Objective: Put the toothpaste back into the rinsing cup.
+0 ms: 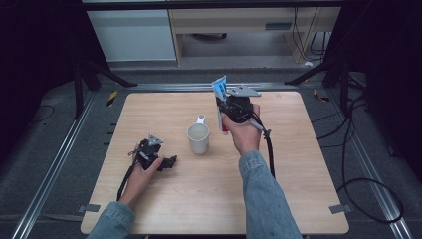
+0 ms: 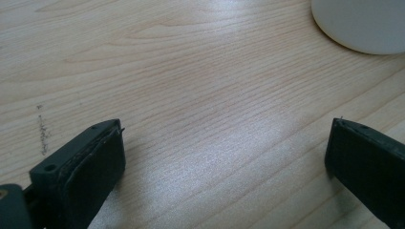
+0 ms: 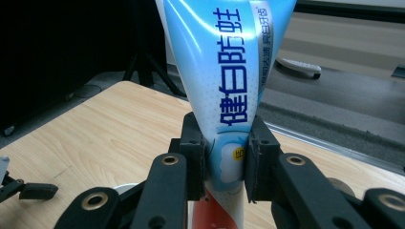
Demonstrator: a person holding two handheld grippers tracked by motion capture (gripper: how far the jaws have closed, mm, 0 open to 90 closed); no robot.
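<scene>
The tube (image 3: 229, 86) stands upright above the table (image 1: 298, 199), pinched in the right gripper (image 3: 225, 162), at about two o'clock from the mug (image 1: 198, 138). The left gripper (image 1: 158, 160) rests low at eight o'clock, jaws wide, seemingly empty.

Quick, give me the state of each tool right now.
Left tool: open, holding nothing, low over the table.
Right tool: closed on the toothpaste tube, held upright beside the mug.

Blue denim sleeves (image 1: 261, 191) cover both forearms, and each black gripper carries a grey three-cornered plate (image 1: 243, 91), brass-ringed screw holes and a trailing black cable (image 1: 271, 157).
</scene>
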